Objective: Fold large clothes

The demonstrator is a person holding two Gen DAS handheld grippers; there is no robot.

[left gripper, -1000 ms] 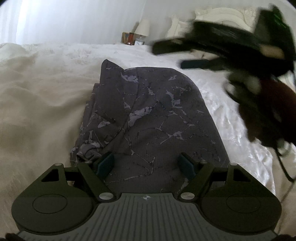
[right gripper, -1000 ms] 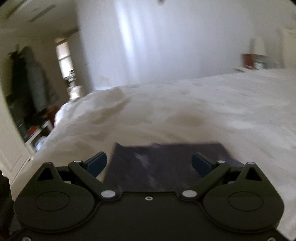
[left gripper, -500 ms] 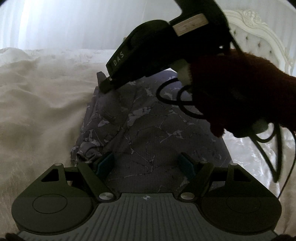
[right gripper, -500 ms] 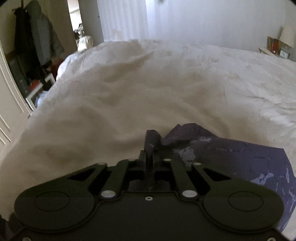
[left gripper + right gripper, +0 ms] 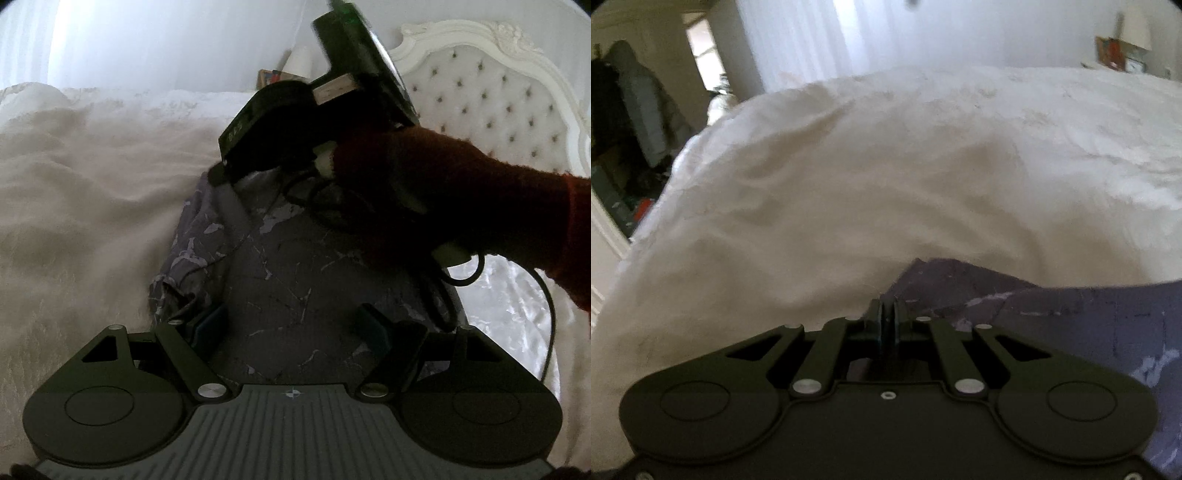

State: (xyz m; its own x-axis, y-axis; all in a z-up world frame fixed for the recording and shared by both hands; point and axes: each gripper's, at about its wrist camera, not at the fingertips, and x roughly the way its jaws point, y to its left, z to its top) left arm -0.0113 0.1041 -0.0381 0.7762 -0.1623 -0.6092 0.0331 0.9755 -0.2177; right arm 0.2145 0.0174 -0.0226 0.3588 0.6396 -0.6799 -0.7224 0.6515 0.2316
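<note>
Already partly folded, the dark grey garment with pale marbled streaks (image 5: 295, 280) lies on the cream bed cover (image 5: 85, 221), its long axis running from lower centre toward upper centre of the left view. At its far corner, upper centre, the right gripper (image 5: 886, 314) is clamped on the cloth. Nearer, the left gripper (image 5: 291, 323) stands spread over the near hem, holding nothing.
</note>
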